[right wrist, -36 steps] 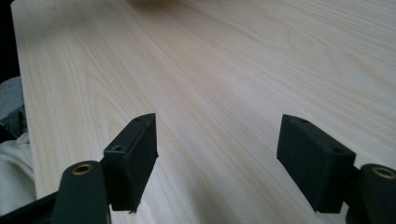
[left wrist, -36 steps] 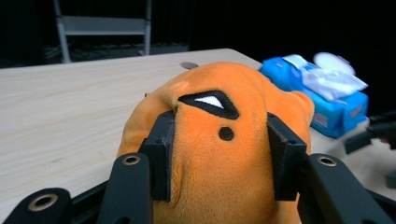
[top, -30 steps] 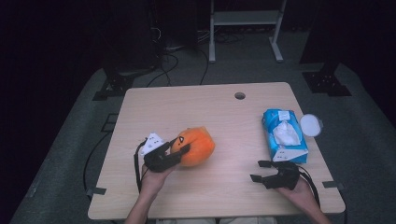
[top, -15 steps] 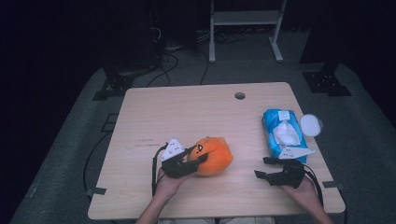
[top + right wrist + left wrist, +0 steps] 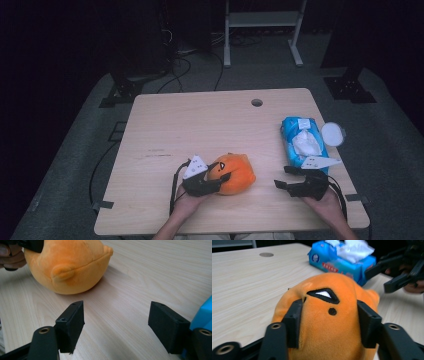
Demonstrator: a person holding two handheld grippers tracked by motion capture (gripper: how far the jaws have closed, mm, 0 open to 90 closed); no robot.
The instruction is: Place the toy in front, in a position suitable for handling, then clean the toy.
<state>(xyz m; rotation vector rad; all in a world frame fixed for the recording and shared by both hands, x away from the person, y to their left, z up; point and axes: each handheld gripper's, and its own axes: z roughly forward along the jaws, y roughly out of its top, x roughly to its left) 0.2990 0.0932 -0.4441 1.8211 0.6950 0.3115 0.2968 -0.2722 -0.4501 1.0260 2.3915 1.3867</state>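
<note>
Two tools are seen at the near edge of the tabletop, one in each of the person's hands. The left tool is set around an orange plush toy, which rests on the wood near the front edge, a little left of the middle. In the left gripper view the toy is seen between the two black jaws, with a black-and-white embroidered eye and a small black dot on its upper face. The jaws have just been opening with the toy between them; their pads are seen against the plush on both sides, yet whether they press on it cannot be told from the frames.

The right tool is held low over the tabletop, well apart from the toy and to its right, with its tips turned toward it. Its jaws are spread wide with nothing but bare wood between them, as is seen in the right gripper view, where the toy lies farther off at the upper left.

A blue pack of wipes lies just beyond the right tool, near the right edge, with white tissue pulled up at its top. A round white lid is found just beside the pack, at the edge. A small round hole is seen in the far part of the tabletop
</note>
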